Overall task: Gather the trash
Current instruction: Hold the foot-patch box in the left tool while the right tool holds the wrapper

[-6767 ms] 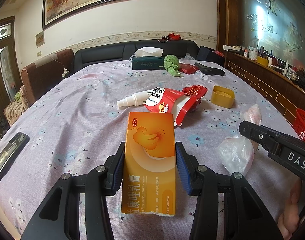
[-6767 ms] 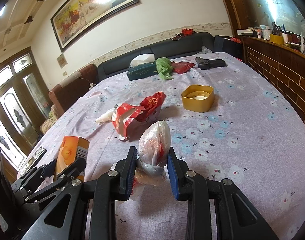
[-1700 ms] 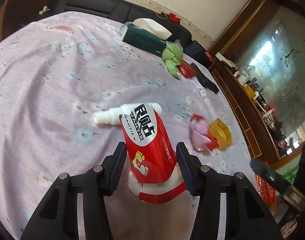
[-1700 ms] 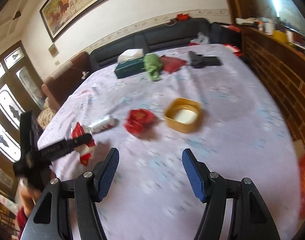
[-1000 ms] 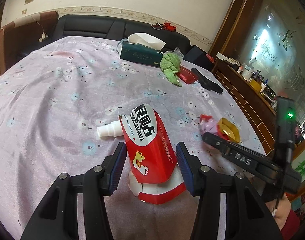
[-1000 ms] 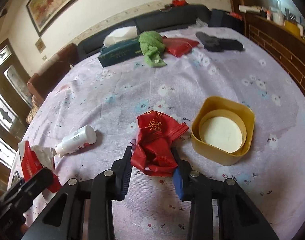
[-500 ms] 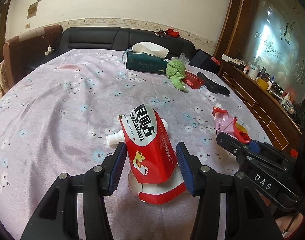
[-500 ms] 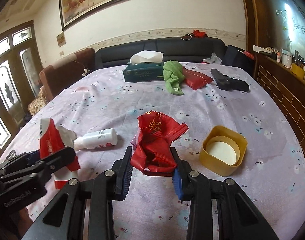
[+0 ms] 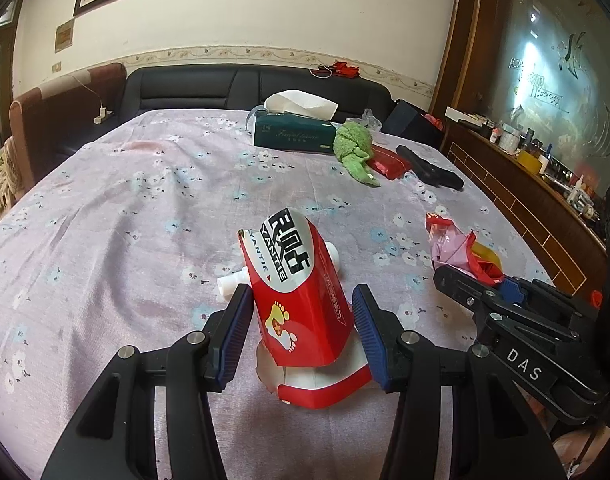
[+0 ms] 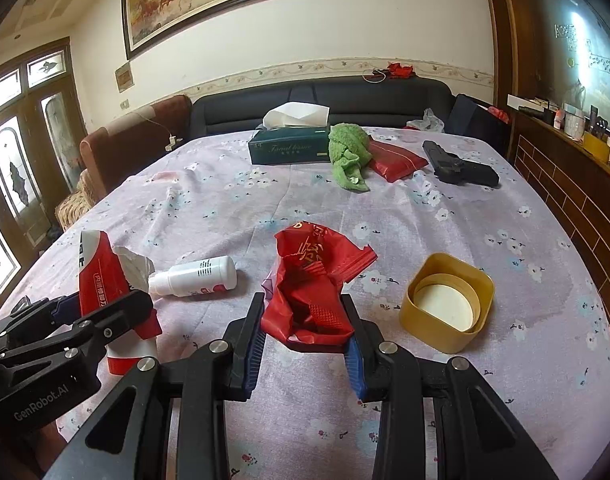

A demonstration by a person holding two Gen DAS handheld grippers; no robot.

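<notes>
- We now pinch the crumpled red wrapper [image 10: 311,300] in our right gripper [image 10: 303,338], lifted beside the yellow lid [image 10: 445,304].
- Our left gripper [image 9: 301,332] keeps clamping the red pouch [image 9: 301,300]; both go binward next.

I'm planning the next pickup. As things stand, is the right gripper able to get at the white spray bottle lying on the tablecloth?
Probably not yet. The right gripper is shut on the red wrapper, so it has no free grip. The white spray bottle lies unobstructed, just left of it.
</notes>
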